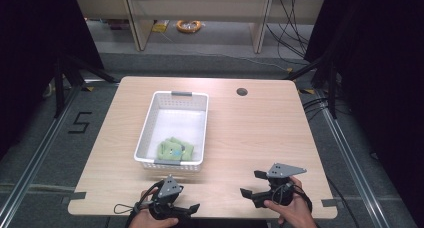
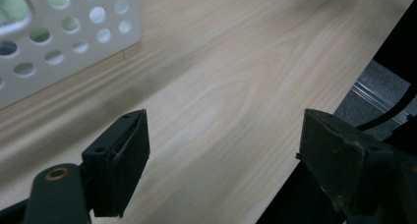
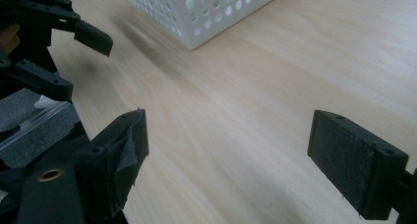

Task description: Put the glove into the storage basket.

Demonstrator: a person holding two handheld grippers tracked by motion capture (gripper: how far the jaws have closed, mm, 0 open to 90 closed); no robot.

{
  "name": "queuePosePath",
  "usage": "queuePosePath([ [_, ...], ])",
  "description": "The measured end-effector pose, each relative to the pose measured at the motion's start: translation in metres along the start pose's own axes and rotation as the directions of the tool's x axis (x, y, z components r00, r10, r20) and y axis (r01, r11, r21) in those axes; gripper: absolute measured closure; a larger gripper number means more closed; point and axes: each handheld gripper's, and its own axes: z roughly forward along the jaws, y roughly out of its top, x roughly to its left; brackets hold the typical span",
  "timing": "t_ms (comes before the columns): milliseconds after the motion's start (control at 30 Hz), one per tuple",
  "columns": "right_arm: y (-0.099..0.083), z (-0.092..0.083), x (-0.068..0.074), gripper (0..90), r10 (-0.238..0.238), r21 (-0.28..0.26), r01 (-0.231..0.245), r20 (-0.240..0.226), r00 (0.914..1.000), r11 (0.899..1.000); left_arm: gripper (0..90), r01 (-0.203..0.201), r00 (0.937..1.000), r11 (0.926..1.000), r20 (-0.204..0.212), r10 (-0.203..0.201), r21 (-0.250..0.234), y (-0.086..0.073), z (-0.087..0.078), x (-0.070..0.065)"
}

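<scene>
A white perforated basket stands on the wooden table, left of centre. Several folded green cloths lie at its near end. My left gripper is at the front edge just below the basket, held in a hand, jaws open and empty. In the left gripper view the left gripper spans bare wood, with the basket at upper left. My right gripper sits near the front right, pointing left, open and empty. In the right gripper view the right gripper faces the basket and the left gripper.
A round cable hole is at the table's back right. The floor to the left carries a black "5" mark. Metal rails run along both sides. Shelving and an orange cable coil are behind the table.
</scene>
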Motion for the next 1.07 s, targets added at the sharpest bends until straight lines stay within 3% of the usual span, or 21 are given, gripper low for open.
queuePosePath([
  [33,-0.002,0.000,0.001,16.7,0.012,0.009,-0.012,-0.007,0.9999,1.000,18.8,0.025,0.9997,0.9996,-0.006,-0.025,-0.010,-0.002,0.002,-0.002],
  [67,-0.005,0.000,0.004,16.7,0.030,0.021,-0.030,-0.004,0.9995,0.999,18.7,0.007,1.0000,0.9999,-0.004,-0.007,-0.008,-0.003,0.002,-0.001],
  [133,-0.012,0.001,0.006,16.7,0.007,0.044,-0.007,-0.012,0.9999,0.999,18.3,0.011,0.9999,0.9999,0.001,-0.011,0.006,-0.006,0.002,-0.001],
  [233,-0.015,0.000,0.010,16.6,0.016,0.060,-0.016,0.002,0.9999,0.998,18.3,0.026,0.9997,0.9995,-0.001,-0.026,0.015,-0.008,0.003,-0.002],
  [267,-0.018,0.000,0.010,16.6,-0.008,0.062,0.008,0.001,1.0000,0.998,18.3,0.020,0.9998,0.9997,-0.003,-0.020,0.012,-0.009,0.004,-0.003],
  [333,-0.020,0.000,0.012,16.6,0.010,0.081,-0.009,-0.010,0.9999,0.997,18.2,0.014,0.9999,0.9998,-0.002,-0.014,0.015,-0.010,0.005,-0.002],
  [367,-0.020,0.000,0.012,16.6,0.010,0.081,-0.009,-0.010,0.9999,0.997,18.2,0.014,0.9999,0.9998,-0.002,-0.014,0.015,-0.010,0.005,-0.002],
  [400,-0.021,0.000,0.010,16.6,-0.028,0.079,0.027,0.007,0.9996,0.996,18.2,0.016,0.9999,0.9998,-0.002,-0.015,0.014,-0.011,0.007,-0.003],
  [433,-0.021,0.000,0.010,16.6,-0.028,0.079,0.027,0.007,0.9996,0.996,18.2,0.016,0.9999,0.9998,-0.002,-0.015,0.014,-0.011,0.007,-0.003],
  [467,-0.021,0.000,0.013,16.6,0.001,0.085,-0.002,0.016,0.9999,0.996,18.2,0.002,1.0000,0.9997,-0.001,-0.002,0.025,-0.011,0.006,-0.002],
  [633,-0.021,0.002,0.009,16.6,-0.042,0.082,0.042,0.003,0.9991,0.996,18.1,-0.001,0.9999,0.9997,-0.011,0.002,0.024,-0.011,0.007,-0.001],
  [667,-0.021,0.001,0.010,16.6,-0.033,0.087,0.031,0.020,0.9992,0.996,18.1,0.010,0.9999,0.9998,-0.011,-0.010,0.016,-0.011,0.007,-0.002],
  [700,-0.021,0.001,0.010,16.6,-0.033,0.087,0.031,0.020,0.9992,0.996,18.1,-0.004,1.0000,0.9996,-0.009,0.004,0.027,-0.011,0.006,-0.001],
  [900,-0.021,0.004,0.009,16.6,-0.050,0.078,0.049,0.004,0.9987,0.996,18.2,0.014,0.9998,0.9998,-0.011,-0.014,0.011,-0.011,0.008,-0.002],
  [933,-0.020,0.004,0.008,16.6,-0.051,0.093,0.052,-0.015,0.9986,0.994,18.2,0.034,0.9994,0.9994,-0.008,-0.033,0.010,-0.011,0.009,-0.002],
  [967,-0.020,0.003,0.008,16.6,-0.053,0.090,0.053,-0.012,0.9986,0.995,18.2,0.025,0.9994,0.9995,-0.025,-0.025,0.019,-0.011,0.008,-0.001],
  [1000,-0.021,0.002,0.010,16.6,-0.018,0.090,0.015,0.025,0.9995,0.996,18.2,0.015,0.9995,0.9997,-0.029,-0.014,0.021,-0.010,0.007,0.002],
  [1067,-0.021,0.003,0.007,16.6,-0.044,0.083,0.042,0.017,0.9989,0.996,18.2,0.010,0.9998,0.9997,-0.019,-0.010,0.023,-0.010,0.006,0.002],
])
